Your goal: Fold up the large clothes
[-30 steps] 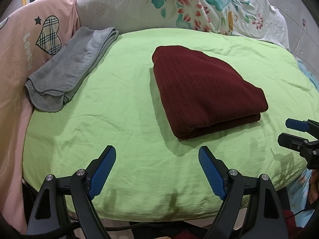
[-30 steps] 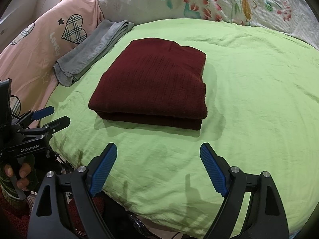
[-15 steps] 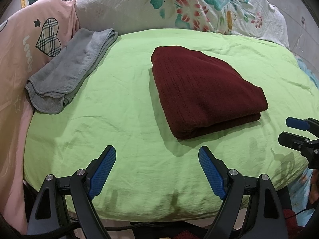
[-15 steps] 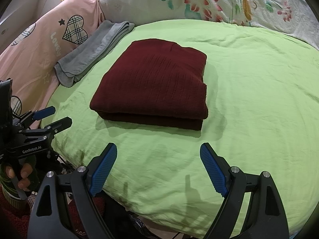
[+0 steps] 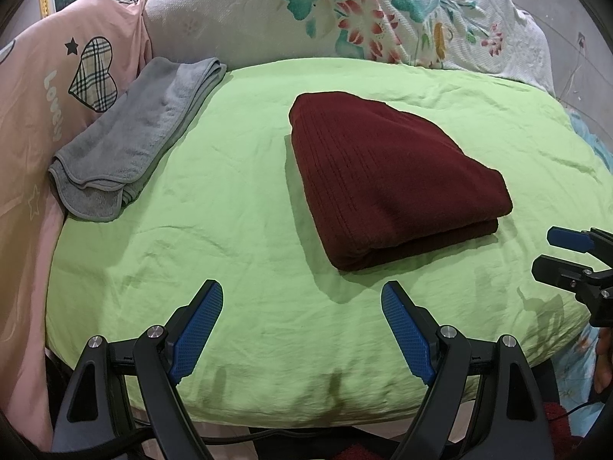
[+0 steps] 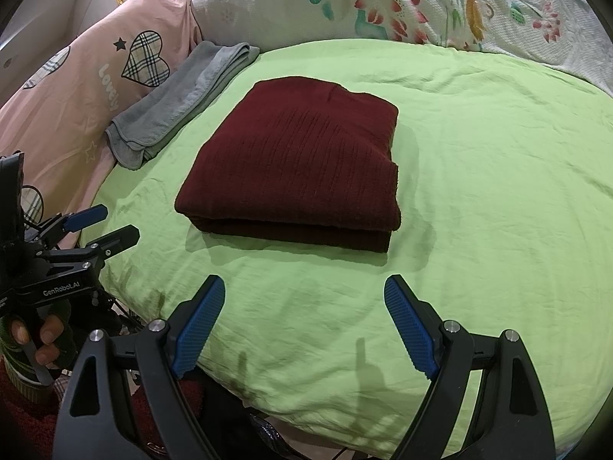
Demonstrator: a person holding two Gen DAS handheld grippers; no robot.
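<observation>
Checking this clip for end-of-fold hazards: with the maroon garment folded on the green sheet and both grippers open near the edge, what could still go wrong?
1. The folded maroon garment has loose stacked layers along its near edge; a pinch there might catch only the top layer and undo the fold.
2. The folded grey towel lies at the green sheet's edge against the pink bedding; a sweeping left gripper could drag it.
3. Right gripper and left hover close together, so they could collide.

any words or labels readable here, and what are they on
"Lovely": white letters on the pink bedding, beside the plaid heart.
"GenRobot.AI": white print on the black body of the left gripper, seen from the right wrist view.
Nothing readable on the dark red folded garment, the grey folded cloth or the floral quilt.
</observation>
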